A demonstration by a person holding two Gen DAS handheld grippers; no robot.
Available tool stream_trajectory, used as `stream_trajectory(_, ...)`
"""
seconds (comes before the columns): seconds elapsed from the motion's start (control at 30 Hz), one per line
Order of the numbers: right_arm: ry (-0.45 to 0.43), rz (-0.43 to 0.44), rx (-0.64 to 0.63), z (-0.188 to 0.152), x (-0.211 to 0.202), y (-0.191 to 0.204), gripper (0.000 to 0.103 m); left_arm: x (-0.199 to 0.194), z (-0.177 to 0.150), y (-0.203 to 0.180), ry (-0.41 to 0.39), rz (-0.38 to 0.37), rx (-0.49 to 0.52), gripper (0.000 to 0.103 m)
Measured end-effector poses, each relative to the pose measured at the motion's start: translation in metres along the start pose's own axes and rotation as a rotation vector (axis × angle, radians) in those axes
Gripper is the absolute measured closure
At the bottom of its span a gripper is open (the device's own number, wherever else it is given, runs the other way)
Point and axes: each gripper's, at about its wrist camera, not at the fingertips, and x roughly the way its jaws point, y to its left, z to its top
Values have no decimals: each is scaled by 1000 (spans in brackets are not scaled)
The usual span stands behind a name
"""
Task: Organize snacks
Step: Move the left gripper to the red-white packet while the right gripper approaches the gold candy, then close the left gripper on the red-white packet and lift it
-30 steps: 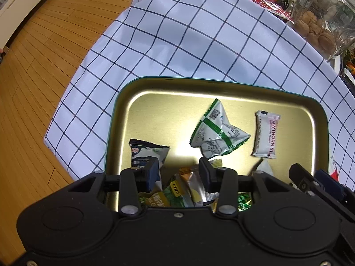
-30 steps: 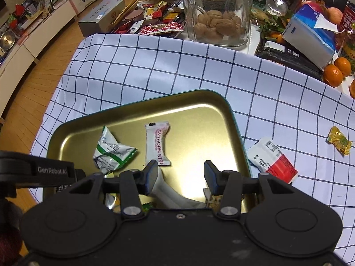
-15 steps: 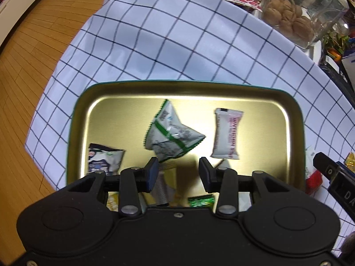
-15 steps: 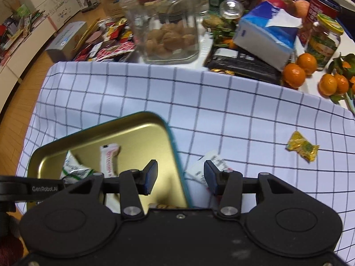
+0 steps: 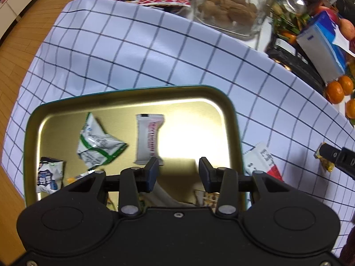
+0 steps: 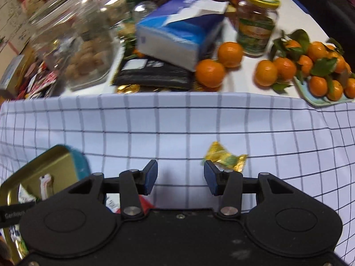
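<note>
- Left gripper [image 5: 178, 174] hung over the near part of the gold tray [image 5: 133, 93], fingers partly apart with nothing between them.
- Lay inside the tray, left to right: a dark-and-white packet [image 5: 49, 175] at the left wall, a crumpled green-and-white packet [image 5: 97, 145], and a white bar with red lettering [image 5: 149, 138] near the middle.
- Sat half hidden behind the left gripper at the near end of the tray: more wrappers, too covered to tell apart.
- Lay on the checked cloth [image 5: 133, 51] just right of the tray: a white-and-red packet [image 5: 263, 160].
- Lay farther right of the tray, well apart from it: a gold-wrapped candy [image 6: 225, 157], alone on the cloth.
- Right gripper [image 6: 180, 177] hovered right of the tray, fingers partly apart and empty; candy sat just beyond the right fingertip [image 6: 209, 176], contact impossible to tell.
- Stood beyond the cloth, far side from the tray, left to right: a glass jar [image 6: 73, 44] of brown nuts, a blue tissue pack [image 6: 177, 33], a jar with a yellow lid [image 6: 257, 22], and oranges [image 6: 288, 66].
</note>
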Motion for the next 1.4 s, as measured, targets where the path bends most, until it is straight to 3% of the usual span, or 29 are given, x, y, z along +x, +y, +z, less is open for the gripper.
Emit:
stream_trajectory(0.17, 31, -24, 118, 9, 13, -36, 54, 1, 0, -19, -18, -24, 29, 53)
stream_trajectory(0.3, 74, 12, 208, 12, 23, -51, 54, 4, 1, -30, -13, -53, 38, 56)
stream_trajectory(0.4, 67, -2, 211, 12, 26, -52, 54, 2, 2, -35, -31, -29, 48, 56)
stream_trajectory(0.53, 44, -16, 206, 13, 27, -55, 54, -1, 5, -34, -29, -66, 22, 55)
stream_trajectory(0.67, 106, -24, 218, 11, 40, -58, 54, -5, 6, -39, -40, -61, 29, 55)
stream_trajectory(0.97, 203, -27, 131, -3, 37, -48, 86, -10, -1, -56, 10, -188, 58, 55)
stream_trajectory(1.13, 232, -17, 121, -10, 35, -51, 86, -6, -4, -70, 33, -222, 55, 55)
stream_trajectory(1.4, 262, 6, 123, -15, 28, -69, 85, 9, -10, -94, 48, -177, 43, 55)
